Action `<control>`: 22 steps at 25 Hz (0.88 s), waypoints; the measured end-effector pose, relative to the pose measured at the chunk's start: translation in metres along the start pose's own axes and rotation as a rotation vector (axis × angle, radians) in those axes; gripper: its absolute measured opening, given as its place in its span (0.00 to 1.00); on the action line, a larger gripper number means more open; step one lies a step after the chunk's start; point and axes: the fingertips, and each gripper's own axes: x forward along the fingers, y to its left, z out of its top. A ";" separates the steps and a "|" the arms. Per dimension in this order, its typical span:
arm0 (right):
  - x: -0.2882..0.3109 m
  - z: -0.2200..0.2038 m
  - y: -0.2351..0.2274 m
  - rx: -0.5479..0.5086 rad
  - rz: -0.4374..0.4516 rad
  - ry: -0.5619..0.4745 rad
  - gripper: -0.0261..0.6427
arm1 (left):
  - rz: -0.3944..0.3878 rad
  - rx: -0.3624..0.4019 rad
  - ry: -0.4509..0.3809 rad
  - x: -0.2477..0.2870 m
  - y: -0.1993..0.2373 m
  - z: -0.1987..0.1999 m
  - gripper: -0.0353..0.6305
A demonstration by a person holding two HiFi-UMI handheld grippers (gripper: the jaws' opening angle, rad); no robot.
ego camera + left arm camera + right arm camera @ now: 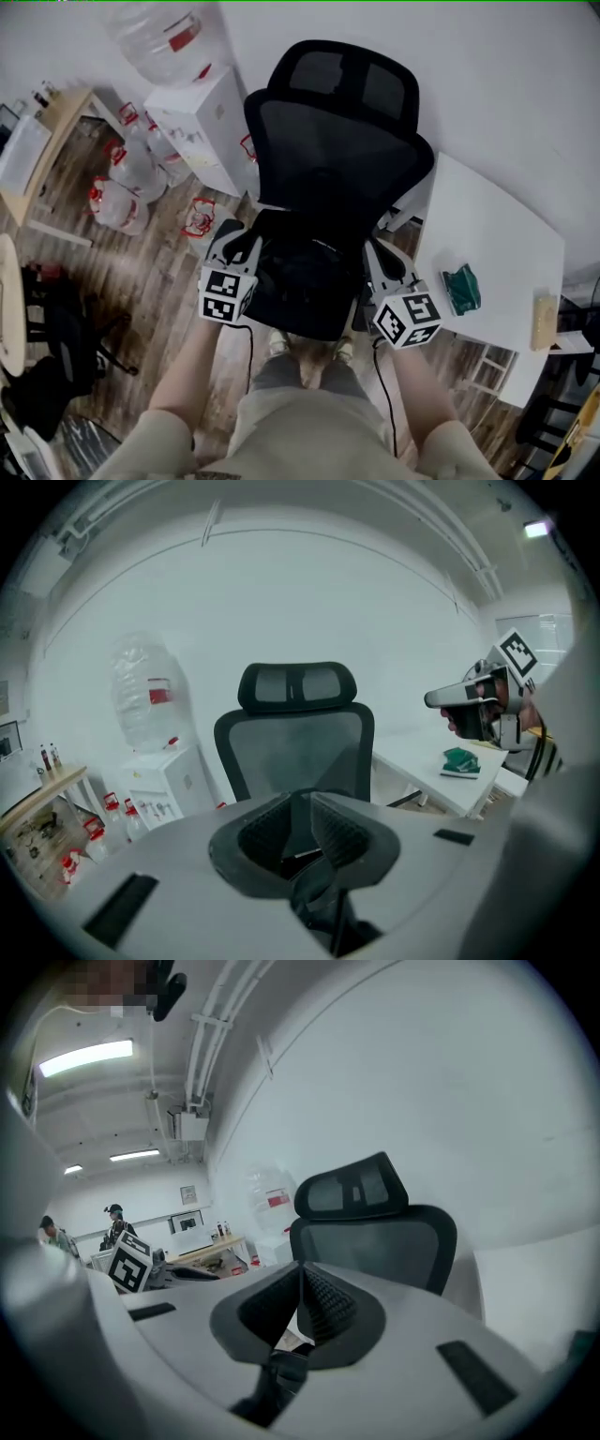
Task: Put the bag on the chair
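Observation:
A black mesh office chair [337,141] stands against the white wall, straight ahead of me. In front of its seat hangs the black bag [305,295], held up between both grippers over my feet. My left gripper [244,246] grips the bag's left edge, and my right gripper [377,255] its right edge. In the left gripper view the jaws [305,822] stand close together with black fabric [319,897] caught low between them. In the right gripper view the jaws [300,1302] are almost touching, with a dark strip of bag [272,1382] below them. The chair back [295,752] fills the middle beyond.
A white table [487,234] stands to the chair's right with a green object [461,288] on it. To the left are a white water dispenser [202,127] with a big bottle [159,37] and several bottles [117,202] on the wooden floor. A wooden desk [56,122] is at far left.

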 end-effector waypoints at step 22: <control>-0.137 0.117 0.062 -0.113 0.146 -0.176 0.08 | -0.045 0.135 -0.355 -0.143 -0.079 0.161 0.12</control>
